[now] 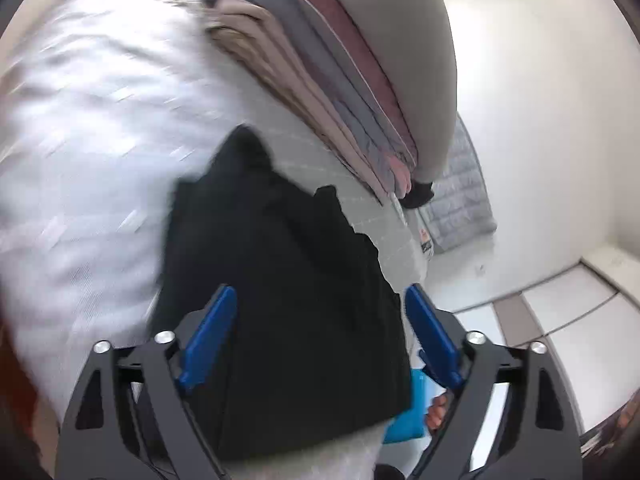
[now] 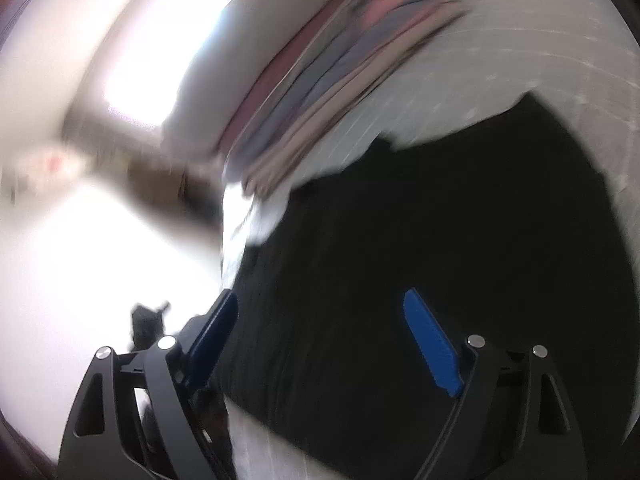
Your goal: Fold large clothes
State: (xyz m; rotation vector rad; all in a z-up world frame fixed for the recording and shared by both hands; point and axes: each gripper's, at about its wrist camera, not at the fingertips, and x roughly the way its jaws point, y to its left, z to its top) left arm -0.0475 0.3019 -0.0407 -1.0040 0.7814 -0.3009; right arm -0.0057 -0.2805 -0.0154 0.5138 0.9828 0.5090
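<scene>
Both tools stand released, the left gripper (image 1: 320, 312) and the right gripper (image 2: 320, 312) each with blue pads spread and nothing pinched, while the black, soft folded garment (image 1: 276, 280) lies on the white patterned bed cover (image 1: 88, 128) near the bed's edge, close to a stack of folded pink, grey and beige clothes (image 1: 332, 80). Left so near the edge, the loose fabric could slump or unfold. White walls and pale floor (image 1: 560, 320) surround the bed.
</scene>
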